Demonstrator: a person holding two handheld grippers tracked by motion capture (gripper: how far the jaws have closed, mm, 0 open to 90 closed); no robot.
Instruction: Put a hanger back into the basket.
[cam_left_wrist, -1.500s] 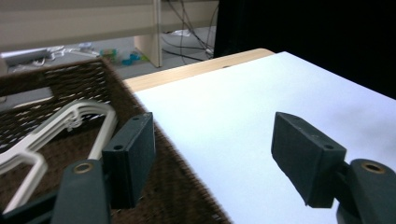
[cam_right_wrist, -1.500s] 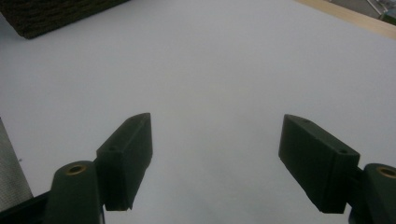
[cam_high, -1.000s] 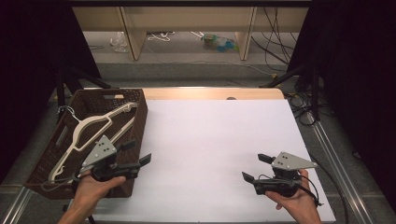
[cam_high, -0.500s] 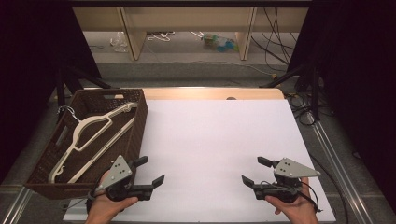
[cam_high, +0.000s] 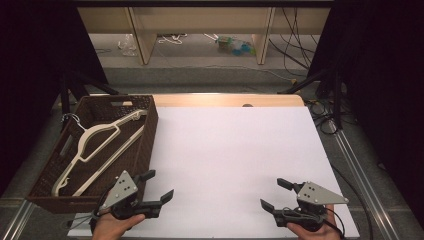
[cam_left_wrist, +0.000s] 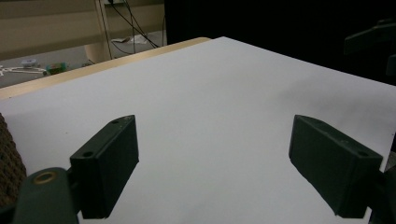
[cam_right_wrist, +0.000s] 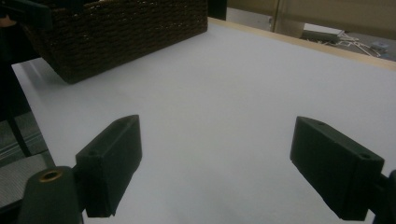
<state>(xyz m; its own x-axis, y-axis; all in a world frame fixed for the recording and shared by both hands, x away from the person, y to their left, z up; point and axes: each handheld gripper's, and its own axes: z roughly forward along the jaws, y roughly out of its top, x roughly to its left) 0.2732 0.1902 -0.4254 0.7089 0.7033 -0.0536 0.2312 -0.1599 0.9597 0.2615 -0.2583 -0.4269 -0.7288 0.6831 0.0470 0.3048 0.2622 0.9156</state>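
My left gripper is held low over the white table top at its near left, beside the near right corner of a dark wicker basket. Its jaws have just been opening and now stand wide apart with nothing between them. My right gripper is at the near right, also open and empty, pointing left across the table. Two cream clothes hangers lie in the basket.
The basket takes up the table's left side. A wooden strip edges the far side. Beyond it stand shelf legs and loose cables on the floor. Dark drapes close both sides.
My left gripper has come off the basket's near corner, sinking toward the table's near edge, and its jaws look wider. The right gripper has drawn slightly back toward the near edge.
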